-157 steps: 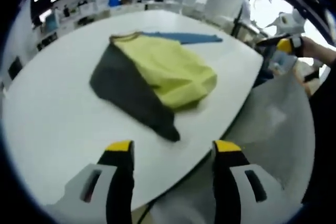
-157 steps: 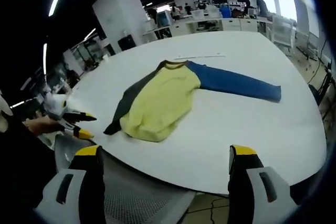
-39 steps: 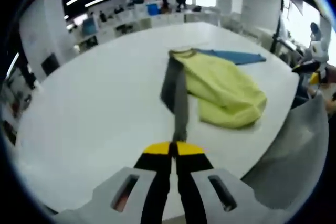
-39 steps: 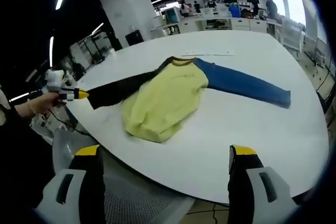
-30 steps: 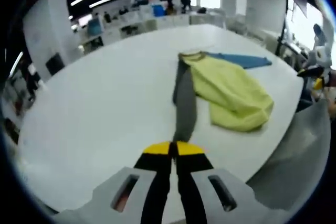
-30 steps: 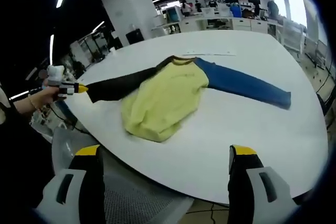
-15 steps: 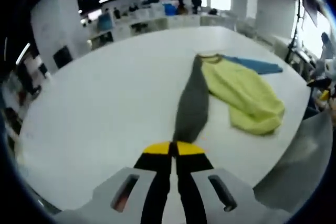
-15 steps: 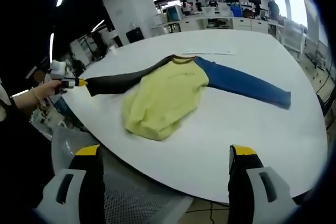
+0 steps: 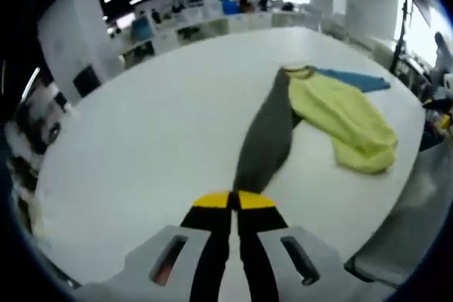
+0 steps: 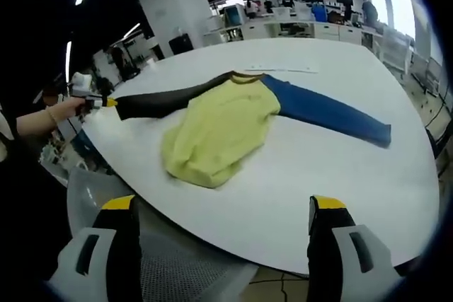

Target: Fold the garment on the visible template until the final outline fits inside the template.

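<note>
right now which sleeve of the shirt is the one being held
The dark grey sleeve, pulled out straight with its cuff pinched in the shut left gripper. The blue sleeve lies loose on the white table.

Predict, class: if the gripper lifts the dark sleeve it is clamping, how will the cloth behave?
Probably floppy: the dark sleeve lies flat and drawn out from the shut left gripper, so it should sag where unsupported. It likely drags the rest: the yellow body is bunched and joined to it. It seems light; the blue sleeve lies flat on the white table.
</note>
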